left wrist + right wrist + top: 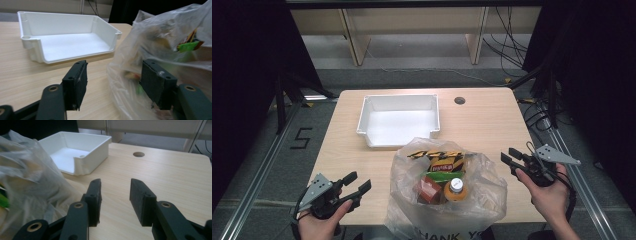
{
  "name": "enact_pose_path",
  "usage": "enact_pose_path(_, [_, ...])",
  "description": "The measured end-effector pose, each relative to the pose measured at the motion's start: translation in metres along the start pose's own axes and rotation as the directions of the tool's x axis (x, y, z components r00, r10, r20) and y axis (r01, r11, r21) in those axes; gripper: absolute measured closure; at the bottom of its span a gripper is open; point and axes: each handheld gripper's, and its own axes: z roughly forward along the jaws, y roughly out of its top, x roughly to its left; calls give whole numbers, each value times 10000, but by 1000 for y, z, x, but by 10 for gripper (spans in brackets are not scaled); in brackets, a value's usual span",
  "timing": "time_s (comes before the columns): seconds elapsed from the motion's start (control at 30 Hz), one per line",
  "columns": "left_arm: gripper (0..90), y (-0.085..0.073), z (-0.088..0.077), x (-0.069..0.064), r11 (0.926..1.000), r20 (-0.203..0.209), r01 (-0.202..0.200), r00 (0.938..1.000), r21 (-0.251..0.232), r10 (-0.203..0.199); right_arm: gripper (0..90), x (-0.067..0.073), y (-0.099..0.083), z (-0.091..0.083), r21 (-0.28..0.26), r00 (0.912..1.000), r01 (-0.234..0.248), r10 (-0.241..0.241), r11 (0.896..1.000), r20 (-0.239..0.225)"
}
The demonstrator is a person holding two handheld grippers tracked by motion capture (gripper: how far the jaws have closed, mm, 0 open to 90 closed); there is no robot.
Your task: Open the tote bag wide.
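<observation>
A clear plastic bag [442, 195] stands at the table's near edge, between my two grippers. Inside it I see an orange bottle with a white cap [455, 189], a yellow snack packet [443, 162] and a red pack [427, 189]. Behind the bag sits an empty white bin [398, 120]. My left gripper [357, 183] is open to the left of the bag [162, 50], its right jaw close against the plastic, with the bin [67, 40] beyond. My right gripper [511, 157] is open to the right of the bag [27, 182], jaws over bare wood, apart from it.
The wooden table [492, 120] has a round cable hole [459, 100] at the back right. Beyond the far edge stand wooden furniture legs [354, 40] and loose cables [507, 45] on the floor. Metal rails run along both sides.
</observation>
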Motion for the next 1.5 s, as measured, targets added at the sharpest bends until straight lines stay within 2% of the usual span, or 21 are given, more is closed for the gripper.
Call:
enact_pose_path(0.2, [391, 17, 6, -18, 9996, 450, -260, 9986, -87, 264, 664, 9, 14, -13, -158, 9996, 231, -234, 9996, -182])
enact_pose_path(0.27, [395, 24, 9, -25, 9996, 695, -268, 9972, -31, 269, 686, 12, 21, -20, -313, 9973, 590, -603, 9978, -413])
enact_pose_path(0.3, [400, 26, 10, -28, 9997, 772, -263, 9967, -22, 264, 696, 17, 24, -22, -302, 9982, 411, -424, 9987, -432])
enact_pose_path(0.33, [409, 33, 13, -34, 9996, 1001, -287, 9946, 65, 279, 717, 22, 28, -27, -379, 9948, 703, -729, 9968, -715])
enact_pose_path(0.4, [415, 35, 14, -37, 9997, 1111, -239, 9935, 60, 231, 725, 26, 31, -29, -373, 9939, 677, -707, 9970, -847])
enact_pose_path(0.47, [417, 43, 19, -47, 9998, 1602, -178, 9869, 87, 162, 742, 34, 38, -32, -415, 9861, 1028, -1073, 9938, -1268])
enact_pose_path(0.5, [419, 43, 19, -47, 9998, 1602, -178, 9869, 87, 162, 741, 39, 40, -33, -361, 9842, 962, -1004, 9947, -1456])
enact_pose_path(0.53, [419, 46, 21, -50, 9997, 1845, -228, 9826, 21, 220, 741, 39, 40, -33, -361, 9842, 962, -1004, 9947, -1456])
enact_pose_path(0.57, [420, 53, 23, -58, 9990, 2023, -434, 9784, 68, 412, 738, 49, 43, -35, -334, 9765, 1232, -1272, 9918, -1738])
enact_pose_path(0.67, [420, 59, 25, -65, 9983, 2241, -580, 9730, 47, 555, 734, 57, 46, -36, -242, 9737, 1133, -1158, 9933, -1960])
enact_pose_path(0.7, [420, 65, 29, -73, 9969, 2404, -781, 9678, 60, 743, 724, 62, 48, -35, -333, 9640, 1365, -1405, 9901, -2257])
enact_pose_path(0.9, [415, 74, 43, -83, 9939, 2728, -1059, 9575, 319, 933, 668, 74, 51, -36, -313, 9563, 1331, -1367, 9906, -2587])
enact_pose_path(0.93, [415, 76, 46, -84, 9935, 2736, -1071, 9574, 380, 927, 643, 75, 52, -36, -270, 9460, 1566, -1578, 9873, -2831])
enact_pose_path(0.97, [415, 78, 51, -86, 9921, 2690, -1163, 9580, 470, 996, 606, 80, 52, -37, -356, 9465, 1227, -1277, 9918, -2963])
enact_pose_path(1.1, [417, 81, 58, -88, 9881, 2744, -1429, 9538, 571, 1221, 541, 82, 54, -39, -561, 9373, 1159, -1279, 9917, -3243])
enact_pose_path(1.2, [428, 84, 63, -90, 9870, 2759, -1473, 9531, 643, 1243, 496, 89, 53, -40, -312, 9301, 1165, -1200, 9927, -3472])
enact_pose_path(1.23, [434, 85, 65, -91, 9835, 2818, -1669, 9491, 703, 1410, 470, 92, 53, -39, -426, 9267, 1557, -1608, 9869, -3395])
enact_pose_path(1.33, [443, 85, 68, -94, 9791, 2861, -1866, 9453, 809, 1565, 460, 96, 51, -38, -400, 9250, 1801, -1831, 9828, -3331])
enact_pose_path(1.37, [449, 85, 70, -95, 9747, 2965, -2063, 9393, 861, 1726, 453, 100, 49, -35, -263, 9272, 2070, -2046, 9780, -3136])
enact_pose_path(1.43, [456, 85, 71, -96, 9736, 3031, -2142, 9356, 792, 1812, 451, 101, 48, -35, -55, 9287, 2203, -2115, 9754, -3045])
enact_pose_path(1.5, [501, 86, 73, -96, 9667, 2989, -2420, 9314, 831, 2075, 471, 105, 45, -32, 189, 9299, 2378, -2220, 9711, -2932])
